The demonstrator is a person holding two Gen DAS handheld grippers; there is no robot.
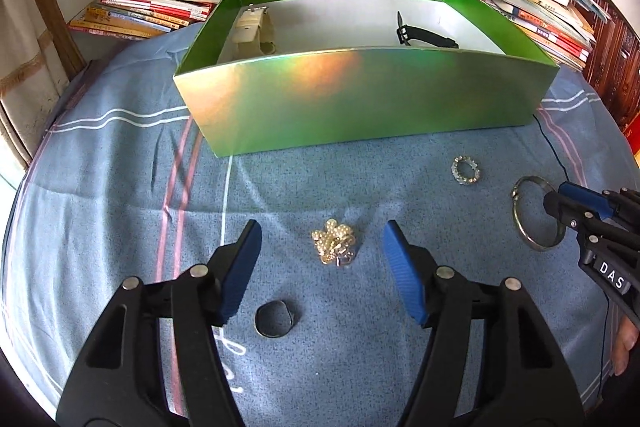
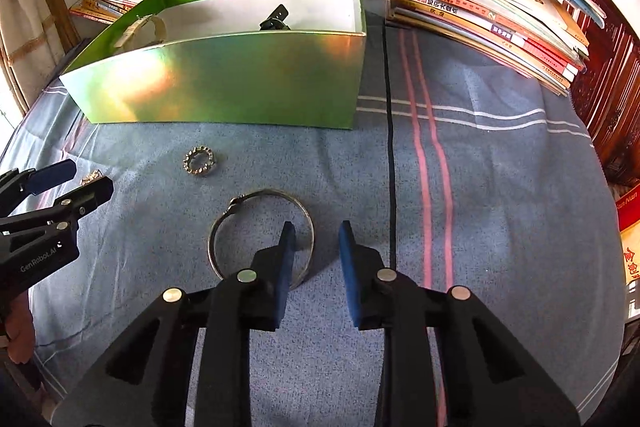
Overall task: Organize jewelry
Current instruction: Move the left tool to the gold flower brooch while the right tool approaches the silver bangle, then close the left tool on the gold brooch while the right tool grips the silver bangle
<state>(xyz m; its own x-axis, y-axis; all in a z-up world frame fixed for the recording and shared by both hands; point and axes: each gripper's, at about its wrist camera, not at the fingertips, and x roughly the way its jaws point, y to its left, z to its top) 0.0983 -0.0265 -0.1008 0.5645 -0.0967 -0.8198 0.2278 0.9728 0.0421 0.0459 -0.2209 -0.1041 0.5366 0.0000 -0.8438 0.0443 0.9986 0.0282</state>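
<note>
1. Left wrist view: my left gripper point(image 1: 322, 267) is spread wide, holding nothing, and the pearl cluster point(image 1: 334, 242) lies on the blue cloth point(image 1: 120, 195) almost dead centre between its 2 blue pads point(image 1: 240, 269), just ahead of them. A dark ring point(image 1: 275, 317) sits nearer, low between the fingers. The green box point(image 1: 360, 99) stands straight ahead beyond the cluster, with 2 watches already inside. I judge the left gripper is nearer the cluster; a short push forward should bracket it.

2. Right wrist view: my right gripper point(image 2: 316, 267) is partly spread and empty. The silver bangle point(image 2: 260, 233) lies flat, ahead and to the left; the left pad point(image 2: 286, 259) rests over its right rim, the other pad outside. The crystal ring point(image 2: 197, 161) lies farther ahead-left, toward the box.
</note>
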